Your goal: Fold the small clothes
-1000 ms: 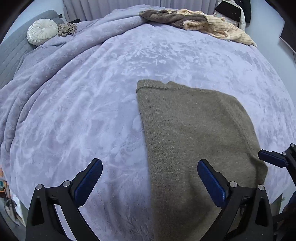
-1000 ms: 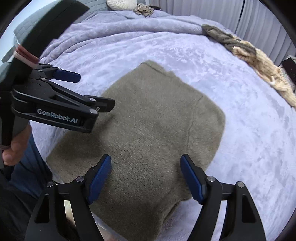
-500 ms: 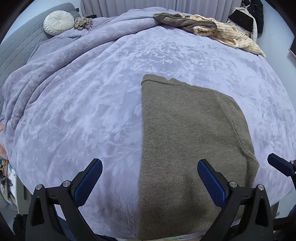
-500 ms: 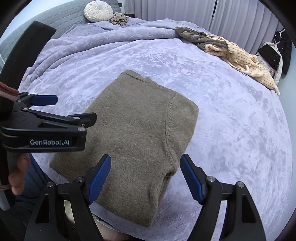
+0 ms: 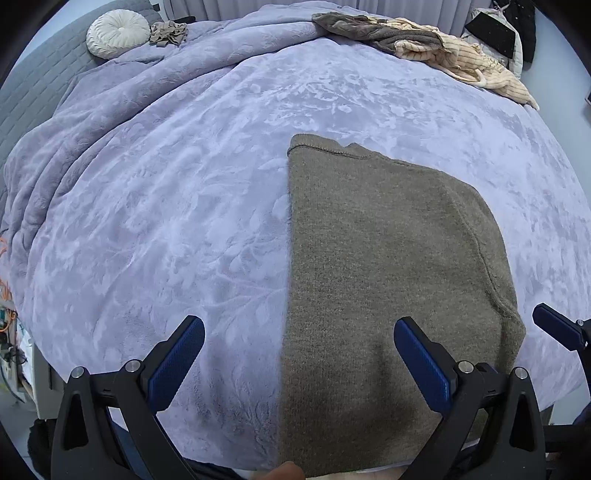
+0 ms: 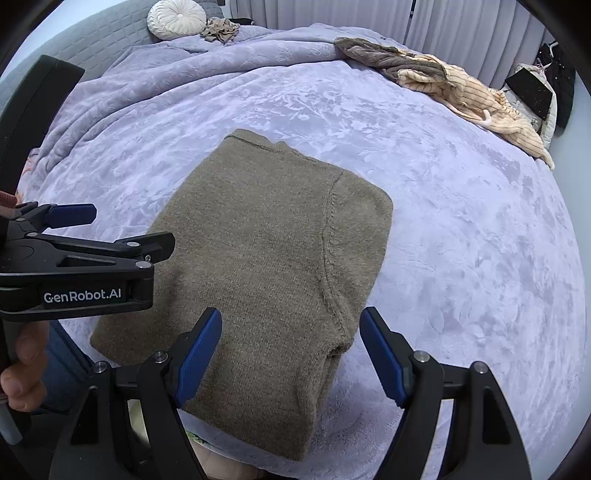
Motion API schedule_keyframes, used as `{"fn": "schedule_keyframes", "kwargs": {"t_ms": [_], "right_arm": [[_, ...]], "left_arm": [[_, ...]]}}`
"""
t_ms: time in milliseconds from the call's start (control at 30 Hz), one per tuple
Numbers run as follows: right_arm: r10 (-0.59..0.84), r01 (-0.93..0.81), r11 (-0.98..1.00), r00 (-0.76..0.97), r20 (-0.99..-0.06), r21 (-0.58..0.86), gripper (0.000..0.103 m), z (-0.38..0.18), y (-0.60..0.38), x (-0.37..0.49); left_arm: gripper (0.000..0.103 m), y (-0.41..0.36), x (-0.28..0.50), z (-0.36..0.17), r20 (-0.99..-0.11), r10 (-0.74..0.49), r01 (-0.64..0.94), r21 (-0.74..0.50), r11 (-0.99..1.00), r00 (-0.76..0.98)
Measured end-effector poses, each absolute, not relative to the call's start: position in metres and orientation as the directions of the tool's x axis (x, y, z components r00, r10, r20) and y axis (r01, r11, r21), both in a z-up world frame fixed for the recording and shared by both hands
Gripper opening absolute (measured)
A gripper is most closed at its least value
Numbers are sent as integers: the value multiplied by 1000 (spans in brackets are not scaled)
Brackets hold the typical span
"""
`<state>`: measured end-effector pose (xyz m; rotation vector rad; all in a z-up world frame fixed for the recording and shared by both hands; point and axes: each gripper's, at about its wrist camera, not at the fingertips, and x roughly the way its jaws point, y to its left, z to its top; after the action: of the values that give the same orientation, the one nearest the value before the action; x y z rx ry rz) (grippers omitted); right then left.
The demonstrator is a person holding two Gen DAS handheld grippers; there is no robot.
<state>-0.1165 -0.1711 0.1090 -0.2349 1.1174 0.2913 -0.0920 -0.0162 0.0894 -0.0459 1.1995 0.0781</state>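
An olive-brown knitted sweater (image 5: 388,258) (image 6: 266,240) lies folded into a flat oblong on the lilac blanket (image 5: 166,203), near the bed's front edge. My left gripper (image 5: 299,332) hovers open over the sweater's near left edge, one pad above the blanket and one above the knit. My right gripper (image 6: 291,321) is open too, above the sweater's near right corner, and nothing sits between its pads. The right wrist view shows the left gripper (image 6: 122,230) from the side, held by a hand (image 6: 22,354). One right fingertip (image 5: 554,325) shows at the left wrist view's edge.
A heap of brown and cream striped clothes (image 5: 424,48) (image 6: 443,77) lies at the bed's far right. A round white cushion (image 5: 118,33) (image 6: 177,18) and a small crumpled beige garment (image 5: 168,33) (image 6: 221,31) sit by the grey headboard. Dark bags (image 6: 532,88) stand beyond the bed.
Both wrists have rolled, so the bed sits more level in each view. The sweater lies where it was. Both pairs of jaws kept the same width.
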Motion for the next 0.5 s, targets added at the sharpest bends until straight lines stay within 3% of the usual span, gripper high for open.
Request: {"fn": "schedule_keyframes", "kwargs": {"t_ms": [500], "right_arm": [[75, -348, 935, 399, -914, -76, 80, 112, -168, -101]], "left_arm": [[103, -11, -80, 88, -941, -1, -83, -31, 996, 337]]}}
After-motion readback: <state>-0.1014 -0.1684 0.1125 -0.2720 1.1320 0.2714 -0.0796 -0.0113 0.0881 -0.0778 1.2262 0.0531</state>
